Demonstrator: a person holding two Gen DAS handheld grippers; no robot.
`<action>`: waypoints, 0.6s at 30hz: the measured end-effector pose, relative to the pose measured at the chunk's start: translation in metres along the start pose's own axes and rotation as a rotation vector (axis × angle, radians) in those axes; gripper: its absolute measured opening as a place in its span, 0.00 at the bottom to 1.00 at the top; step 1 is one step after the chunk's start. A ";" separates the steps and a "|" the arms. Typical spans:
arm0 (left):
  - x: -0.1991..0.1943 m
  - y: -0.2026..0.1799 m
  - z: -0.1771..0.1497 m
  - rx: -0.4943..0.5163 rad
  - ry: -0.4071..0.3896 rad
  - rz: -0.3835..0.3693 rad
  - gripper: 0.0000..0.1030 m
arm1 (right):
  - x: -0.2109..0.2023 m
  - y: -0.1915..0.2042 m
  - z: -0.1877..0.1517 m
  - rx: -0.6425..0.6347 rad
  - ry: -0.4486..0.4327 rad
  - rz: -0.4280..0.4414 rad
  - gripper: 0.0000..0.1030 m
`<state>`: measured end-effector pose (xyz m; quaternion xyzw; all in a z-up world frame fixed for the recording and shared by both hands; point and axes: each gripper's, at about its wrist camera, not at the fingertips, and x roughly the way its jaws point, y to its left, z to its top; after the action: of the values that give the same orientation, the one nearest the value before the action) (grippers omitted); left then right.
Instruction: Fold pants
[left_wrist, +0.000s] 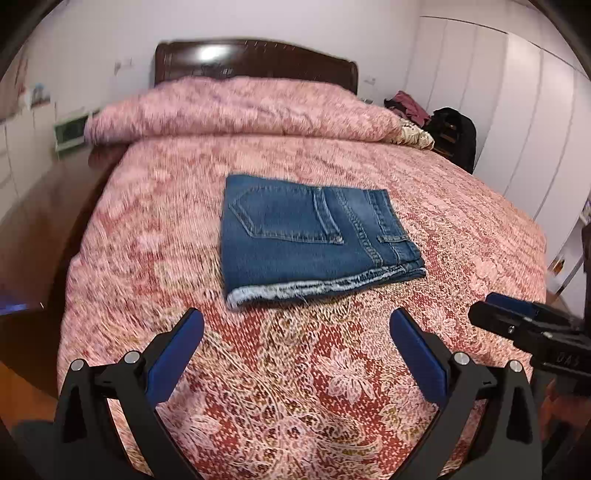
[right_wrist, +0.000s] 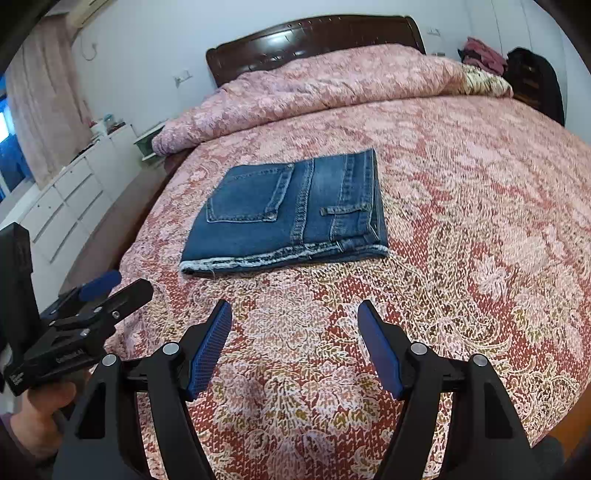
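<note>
Blue denim pants (left_wrist: 314, 236) (right_wrist: 291, 214) lie folded into a compact rectangle on the pink and red patterned bedspread (left_wrist: 295, 369) (right_wrist: 461, 221), back pocket up, frayed hems along the near edge. My left gripper (left_wrist: 295, 317) hovers over the bed in front of the pants, open, nothing between its blue pads. My right gripper (right_wrist: 294, 308) also hangs short of the pants' near edge, open and empty. In the left wrist view the right gripper (left_wrist: 480, 308) shows at the right edge; in the right wrist view the left gripper (right_wrist: 125, 282) shows at the left, held by a hand (right_wrist: 40, 413).
A rolled pink quilt (left_wrist: 240, 114) (right_wrist: 314, 85) lies across the head of the bed below a dark wooden headboard (left_wrist: 255, 59) (right_wrist: 314, 37). White drawers (right_wrist: 70, 199) line the left wall. Dark clothes on a chair (left_wrist: 454, 136) (right_wrist: 532, 81) stand at the right, by white wardrobes (left_wrist: 517, 110).
</note>
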<state>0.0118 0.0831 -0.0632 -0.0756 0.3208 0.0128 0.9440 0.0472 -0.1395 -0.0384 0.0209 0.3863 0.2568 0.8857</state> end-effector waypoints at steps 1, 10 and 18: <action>-0.001 -0.001 0.001 0.008 -0.007 -0.005 0.98 | -0.001 0.002 0.000 -0.017 -0.001 -0.002 0.72; -0.009 -0.015 0.001 0.074 -0.066 -0.018 0.98 | -0.021 0.013 -0.005 -0.081 -0.082 -0.017 0.73; -0.028 -0.024 0.004 0.126 -0.172 -0.040 0.98 | -0.045 0.014 -0.003 -0.097 -0.206 -0.033 0.74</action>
<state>-0.0064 0.0610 -0.0392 -0.0209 0.2372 -0.0196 0.9710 0.0134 -0.1492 -0.0069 -0.0018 0.2807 0.2572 0.9247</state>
